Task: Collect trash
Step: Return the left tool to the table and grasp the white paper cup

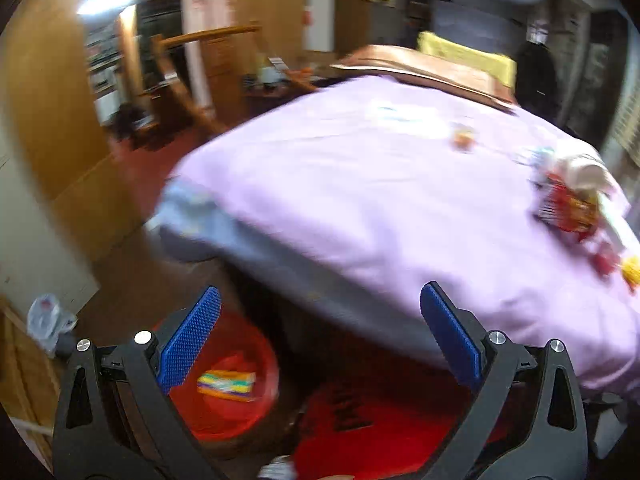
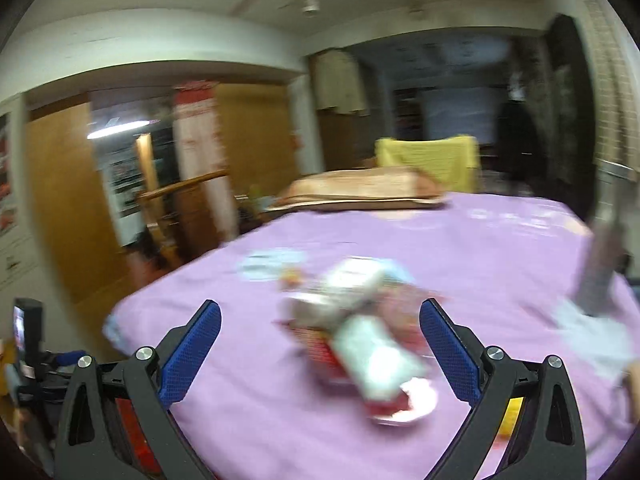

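A heap of wrappers, red and white and blurred, lies on the lilac bed cover right ahead of my right gripper, which stands open and empty above the bed. The same red wrappers show far right in the left wrist view, with a small orange scrap farther back. My left gripper is open with nothing between its blue pads, hanging over the bed's near edge. Below it on the floor sits a red bin holding a striped yellow-and-purple packet.
A brown pillow and a yellow cloth lie at the bed's far end. A red mat lies on the floor beside the bin, a clear plastic bag at the left. Wooden doors and a wooden rail stand beyond.
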Available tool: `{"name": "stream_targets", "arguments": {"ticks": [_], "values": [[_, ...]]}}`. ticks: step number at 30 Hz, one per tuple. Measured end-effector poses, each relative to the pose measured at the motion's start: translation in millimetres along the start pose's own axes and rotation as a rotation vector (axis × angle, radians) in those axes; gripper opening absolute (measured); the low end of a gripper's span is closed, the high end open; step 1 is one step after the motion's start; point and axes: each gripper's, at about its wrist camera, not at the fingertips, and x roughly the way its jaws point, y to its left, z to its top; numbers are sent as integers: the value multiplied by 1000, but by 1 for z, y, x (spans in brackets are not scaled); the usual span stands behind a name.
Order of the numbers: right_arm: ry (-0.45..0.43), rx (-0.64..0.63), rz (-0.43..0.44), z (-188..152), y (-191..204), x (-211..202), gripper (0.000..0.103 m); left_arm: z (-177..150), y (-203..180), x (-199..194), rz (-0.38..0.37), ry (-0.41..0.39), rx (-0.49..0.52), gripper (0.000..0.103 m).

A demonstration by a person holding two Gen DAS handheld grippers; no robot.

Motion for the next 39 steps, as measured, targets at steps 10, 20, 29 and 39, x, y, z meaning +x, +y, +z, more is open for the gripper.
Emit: {"name": "stream_targets", "arguments": {"ticks": [10, 20, 29, 39], "values": [[16, 164, -175, -30, -111, -3, 98, 62, -149, 16, -251, -21, 203, 96], [22, 180, -183, -45, -130, -10, 98, 123, -255, 60, -463, 49, 288, 96], [53, 214, -141, -46, -143, -8, 98, 127, -258, 93, -553, 149, 223, 81], [124, 269, -140, -48, -156, -6, 98, 126, -226, 49, -569, 35, 238, 73]]}}
